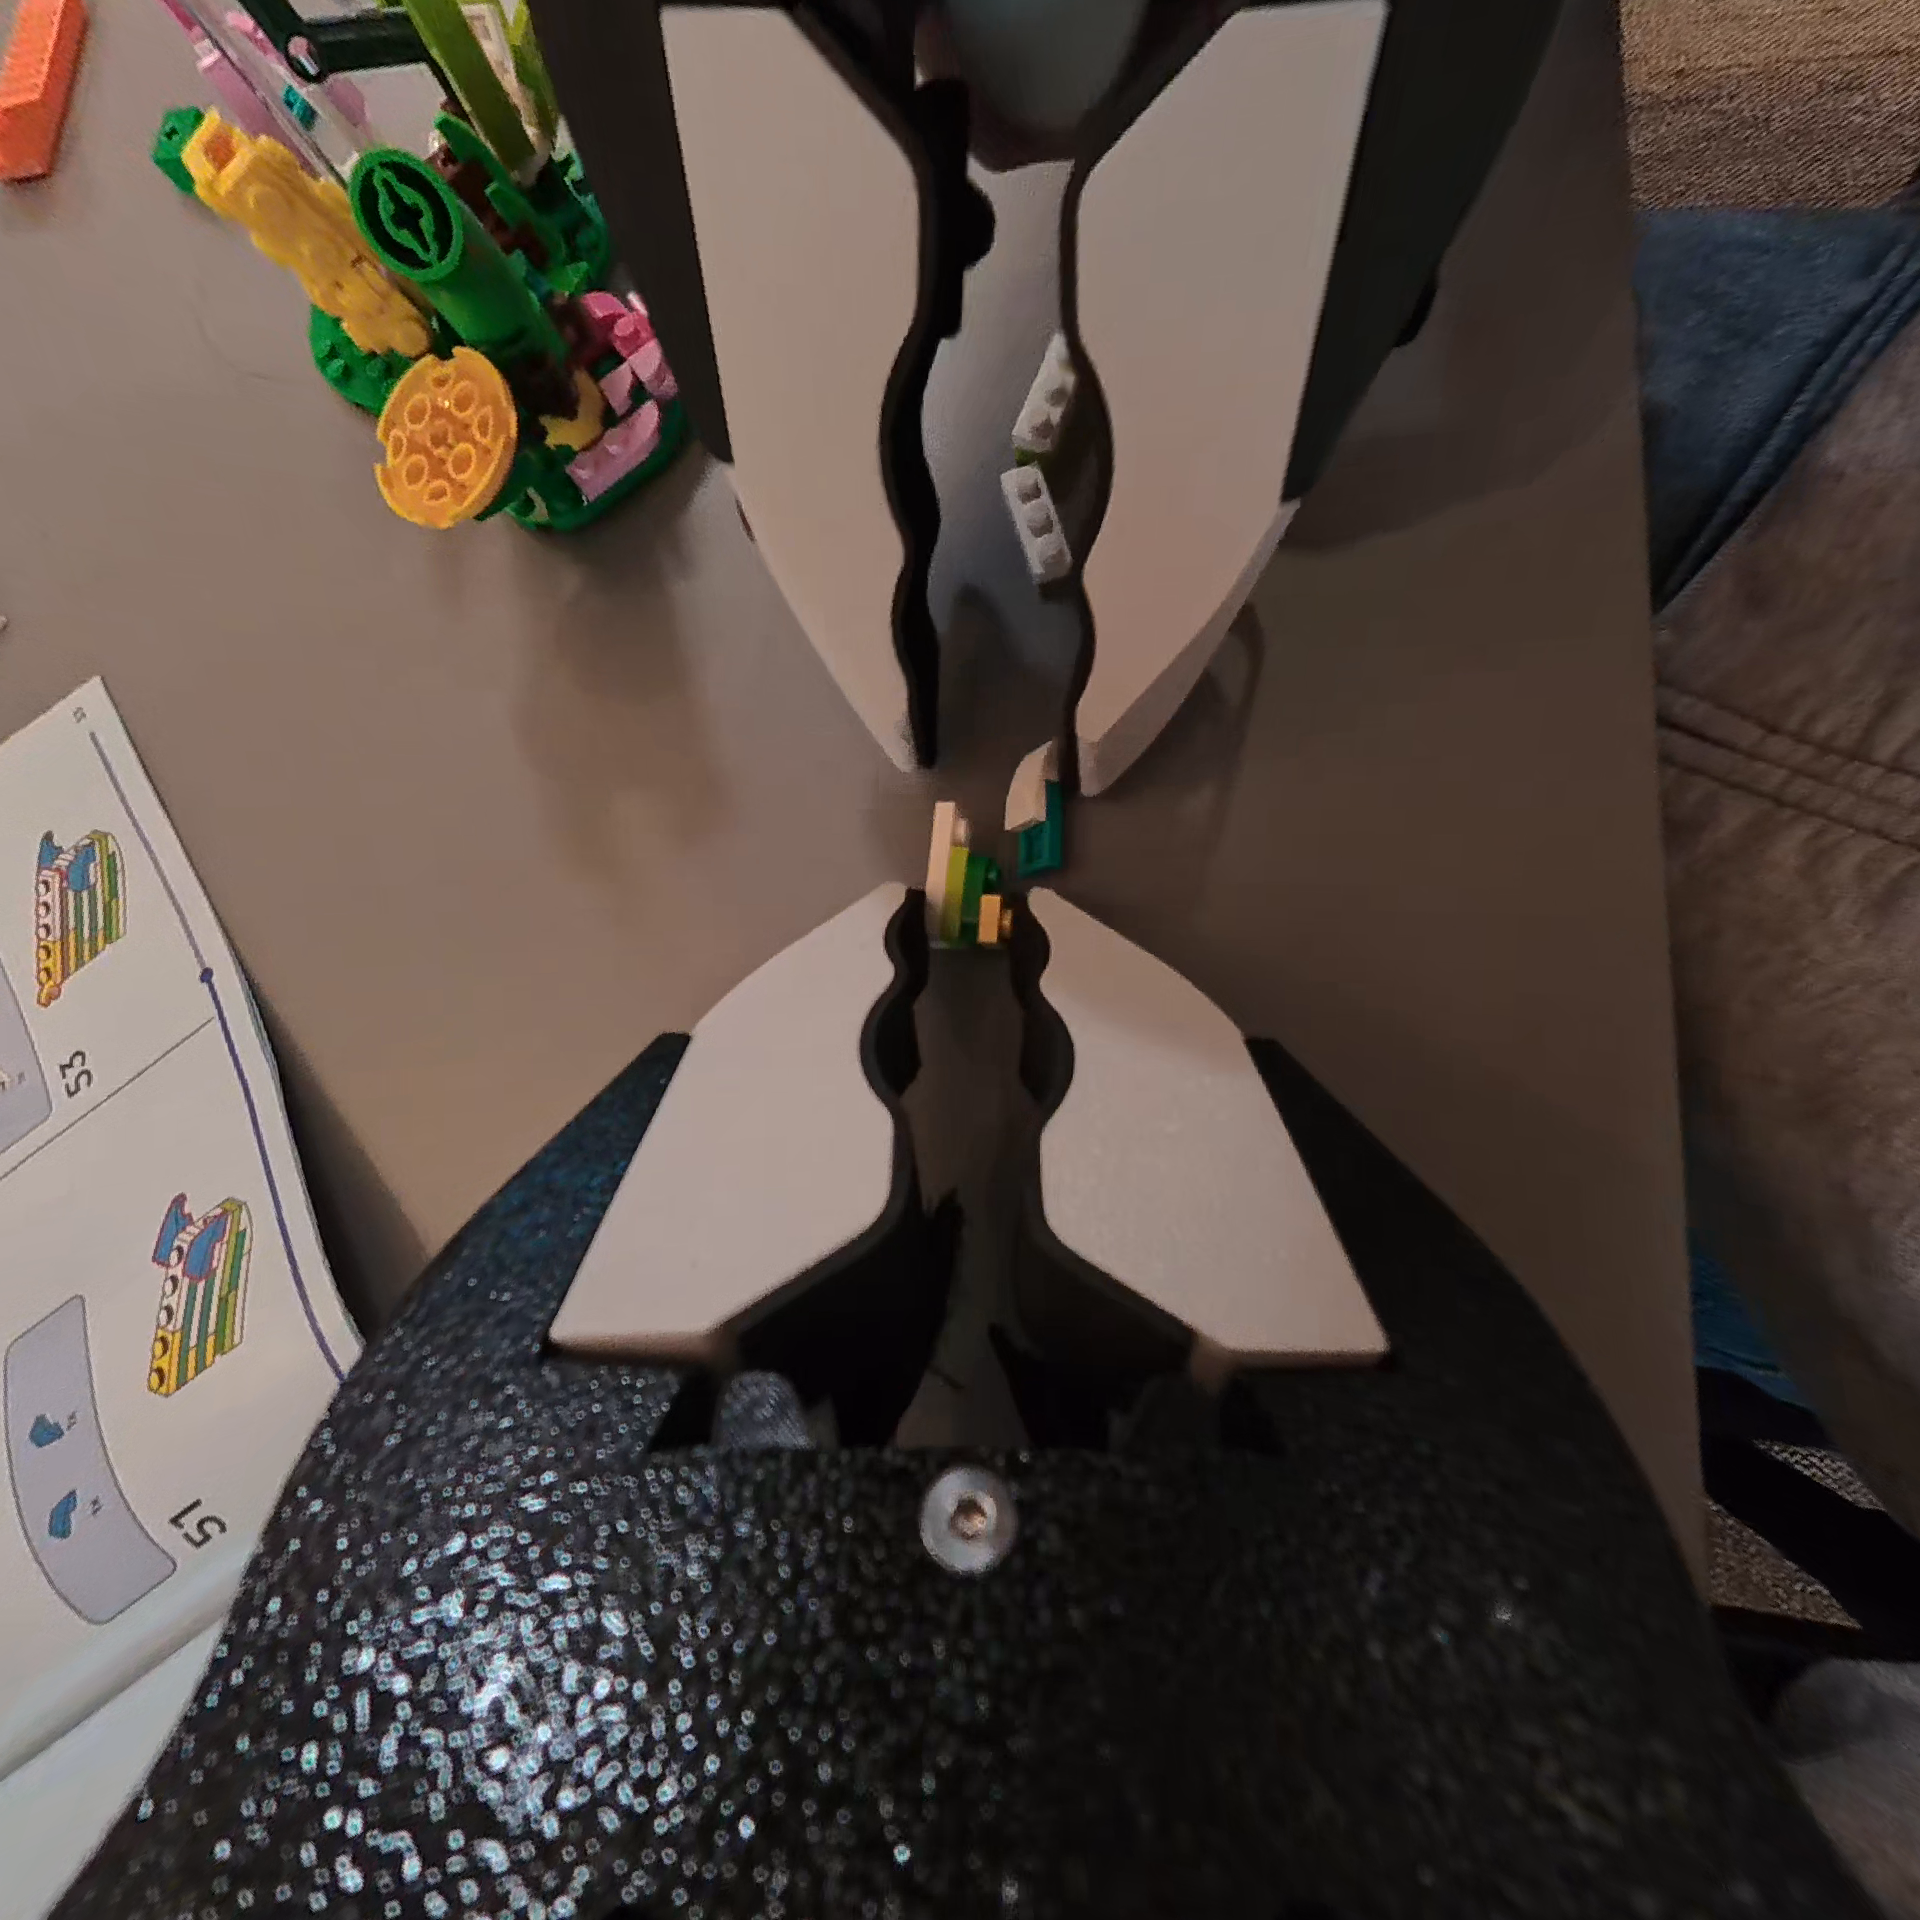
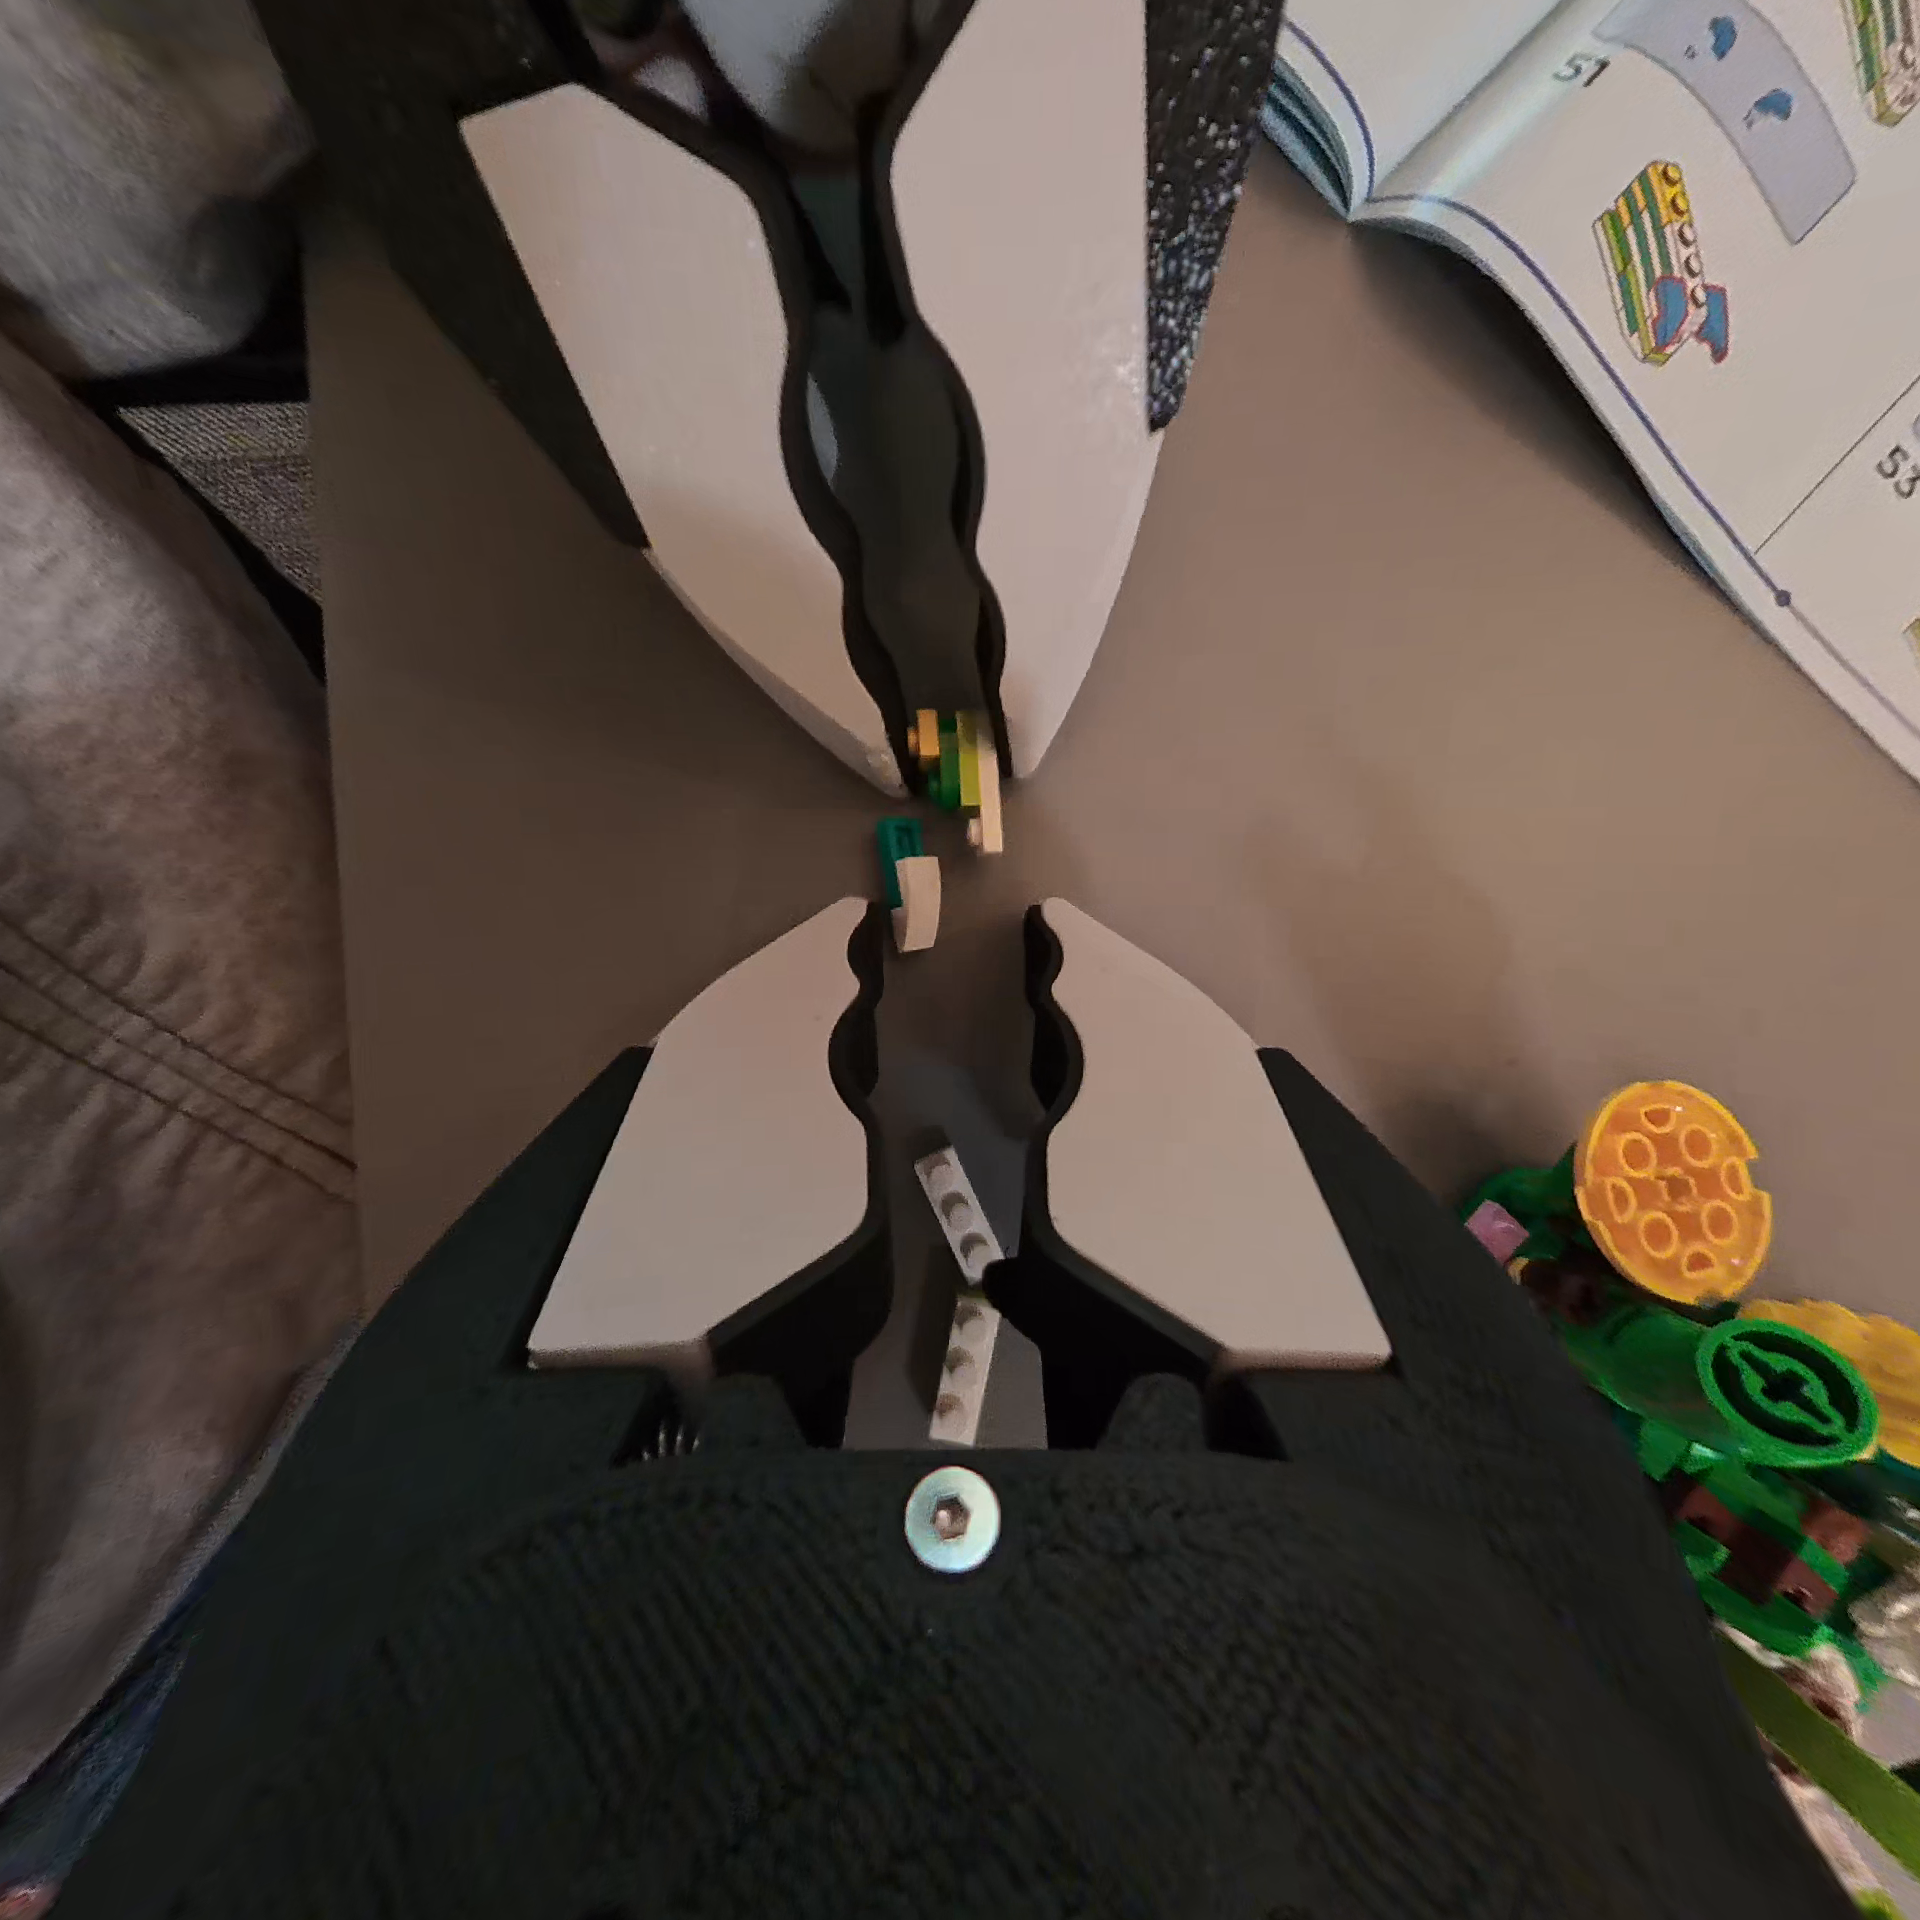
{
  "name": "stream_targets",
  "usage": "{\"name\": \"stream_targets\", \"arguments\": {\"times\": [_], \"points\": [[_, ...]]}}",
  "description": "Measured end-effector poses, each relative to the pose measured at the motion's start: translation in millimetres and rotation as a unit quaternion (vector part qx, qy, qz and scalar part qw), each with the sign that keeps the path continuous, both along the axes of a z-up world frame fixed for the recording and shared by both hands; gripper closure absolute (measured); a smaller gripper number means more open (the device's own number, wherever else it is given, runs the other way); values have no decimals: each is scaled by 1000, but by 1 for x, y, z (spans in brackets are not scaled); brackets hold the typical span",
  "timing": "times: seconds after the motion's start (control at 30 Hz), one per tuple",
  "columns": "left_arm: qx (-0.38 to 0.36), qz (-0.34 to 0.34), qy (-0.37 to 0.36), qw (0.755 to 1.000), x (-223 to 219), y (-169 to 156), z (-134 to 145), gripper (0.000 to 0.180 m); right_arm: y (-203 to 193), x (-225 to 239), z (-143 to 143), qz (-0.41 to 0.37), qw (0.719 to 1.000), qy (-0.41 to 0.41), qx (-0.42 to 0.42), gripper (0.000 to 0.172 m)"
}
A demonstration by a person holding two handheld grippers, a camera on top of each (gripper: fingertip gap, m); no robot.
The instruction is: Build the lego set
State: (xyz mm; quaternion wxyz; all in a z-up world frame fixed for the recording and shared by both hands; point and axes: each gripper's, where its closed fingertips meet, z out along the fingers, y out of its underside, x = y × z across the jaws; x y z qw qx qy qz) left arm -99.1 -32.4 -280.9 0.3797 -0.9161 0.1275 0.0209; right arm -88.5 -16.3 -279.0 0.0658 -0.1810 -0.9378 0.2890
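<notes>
My left gripper [image 1: 966,920] is shut on a small stack of bricks [image 1: 964,883]: a white plate, then lime, green and yellow pieces. One pad presses the white plate and the other the yellow piece. The stack also shows in the right wrist view [image 2: 961,774], between the left gripper's tips at the top. My right gripper [image 2: 951,914] faces it tip to tip and its jaws stand wide apart. A small teal and white piece [image 2: 912,883] lies against the right gripper's left finger [image 2: 860,920] only. The other pad is well clear of it. This piece also shows in the left wrist view [image 1: 1039,821].
A grey table [image 1: 520,727] lies under both grippers. On it are a green, yellow and pink brick flower model [image 1: 468,343], an open instruction booklet [image 1: 125,1143], two white bricks [image 2: 961,1216] and an orange brick [image 1: 36,94]. Grey fabric [image 1: 1787,831] lies past the table edge. Left and right tips are no more than a few centimetres apart.
</notes>
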Motion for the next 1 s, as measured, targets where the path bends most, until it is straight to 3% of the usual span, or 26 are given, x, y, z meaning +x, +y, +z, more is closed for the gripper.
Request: {"name": "stream_targets", "arguments": {"times": [0.03,0.23,0.43,0.57,0.83,1.0], "points": [[0,1,2,1000,0,0,0,165,-1,1,1,11,1000,10,0,148],[10,-5,10,1000,-1,1,0,164,-2,2,-1,29,999,27,29,164],[12,-9,29,999,-3,-1,1,164,9,2,-2,-47,990,-131,0,168],[9,1,26,1000,-4,-1,0,164,10,3,-2,-68,980,-185,-5,168],[15,27,7,1000,-10,-3,1,147,8,5,-4,-53,988,-139,28,166],[31,10,2,999,-7,-4,1,150,11,3,-3,-41,993,-101,36,154]]}}
